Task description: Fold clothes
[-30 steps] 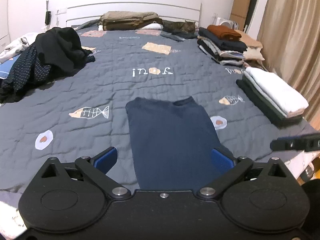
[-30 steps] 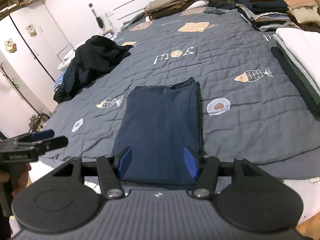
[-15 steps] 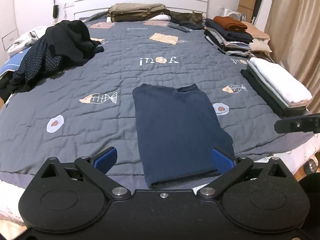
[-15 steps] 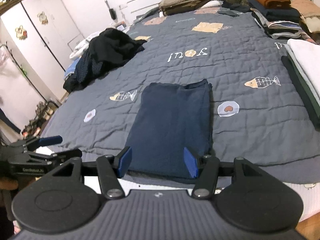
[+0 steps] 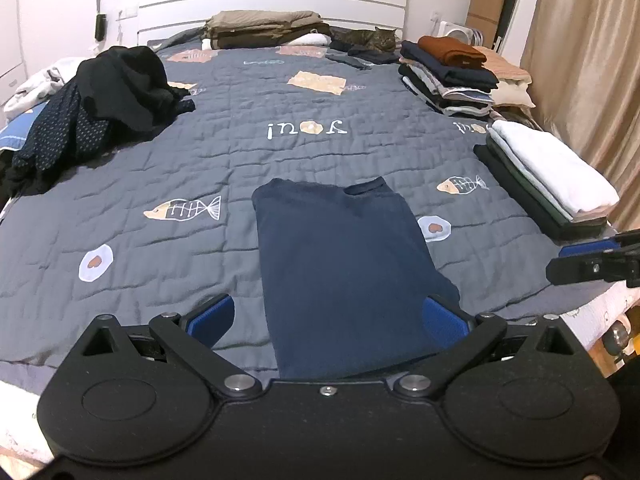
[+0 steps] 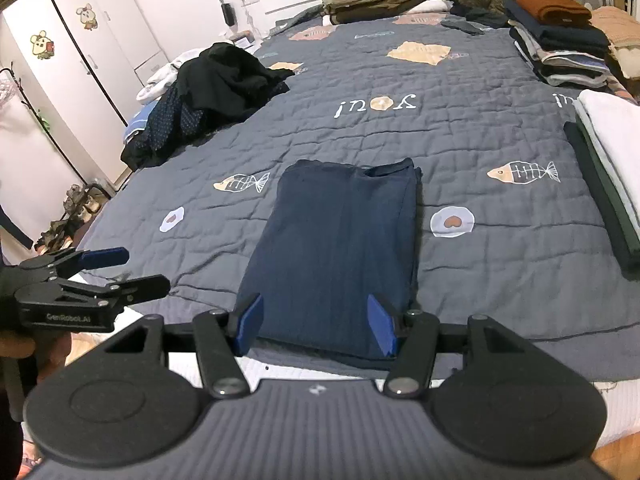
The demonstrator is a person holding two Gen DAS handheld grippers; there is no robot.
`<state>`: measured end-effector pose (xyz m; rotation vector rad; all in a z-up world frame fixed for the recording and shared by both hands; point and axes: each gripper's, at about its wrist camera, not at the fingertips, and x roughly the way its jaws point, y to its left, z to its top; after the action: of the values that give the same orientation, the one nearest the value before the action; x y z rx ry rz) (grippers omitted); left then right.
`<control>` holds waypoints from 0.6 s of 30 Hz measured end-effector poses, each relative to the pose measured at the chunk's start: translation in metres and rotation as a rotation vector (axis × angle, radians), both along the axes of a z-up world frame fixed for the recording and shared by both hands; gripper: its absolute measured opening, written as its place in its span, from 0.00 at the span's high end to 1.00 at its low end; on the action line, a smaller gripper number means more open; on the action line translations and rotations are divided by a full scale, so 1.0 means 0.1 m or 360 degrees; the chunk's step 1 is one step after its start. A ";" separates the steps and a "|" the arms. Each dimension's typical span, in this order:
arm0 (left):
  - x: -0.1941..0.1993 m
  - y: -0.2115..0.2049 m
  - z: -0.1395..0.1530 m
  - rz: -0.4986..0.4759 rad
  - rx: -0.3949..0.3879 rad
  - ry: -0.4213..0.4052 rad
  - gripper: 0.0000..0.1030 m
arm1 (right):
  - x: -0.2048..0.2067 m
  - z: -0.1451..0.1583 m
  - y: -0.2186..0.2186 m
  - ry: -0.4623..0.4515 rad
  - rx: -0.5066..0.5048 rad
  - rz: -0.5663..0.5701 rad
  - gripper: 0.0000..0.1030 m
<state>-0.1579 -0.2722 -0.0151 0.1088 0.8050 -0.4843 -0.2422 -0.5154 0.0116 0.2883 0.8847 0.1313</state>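
White walls, white slatted headboard [image 5: 272, 8] behind the bed w/ grey fish-print quilt [image 5: 208, 152]. Beige curtains [image 5: 588, 60] on one side, white wardrobe [image 6: 80, 52] w/ cartoon mouse stickers on the other. Shoes on floor nearby [image 6: 76, 212].

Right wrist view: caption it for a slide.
Open right gripper hovers over a folded navy shirt on the grey quilted bedspread.

Wide bed with grey quilted fish-print cover [image 5: 168, 168]. On it: flat folded navy knit shirt [image 5: 344, 272] near front edge; loose heap of black clothes [image 5: 116, 92] left; folded stacks [image 5: 452, 76] right; folded khaki pile [image 5: 264, 28] at headboard.
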 end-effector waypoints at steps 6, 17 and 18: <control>0.08 -0.07 -0.01 0.0036 -0.0008 0.0000 0.02 | 0.06 -0.01 -0.01 0.0013 -0.0002 0.0041 0.45; 0.25 -0.15 -0.07 0.0035 0.0021 0.0025 0.01 | 0.19 -0.06 0.01 0.0024 0.0034 0.0097 0.45; 0.28 -0.16 -0.09 0.0018 0.0039 0.0018 0.01 | 0.21 -0.07 0.01 0.0025 0.0033 0.0097 0.45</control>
<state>-0.1303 -0.2886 -0.0237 0.1243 0.8228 -0.4645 -0.2215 -0.5145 0.0050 0.2818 0.9087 0.1951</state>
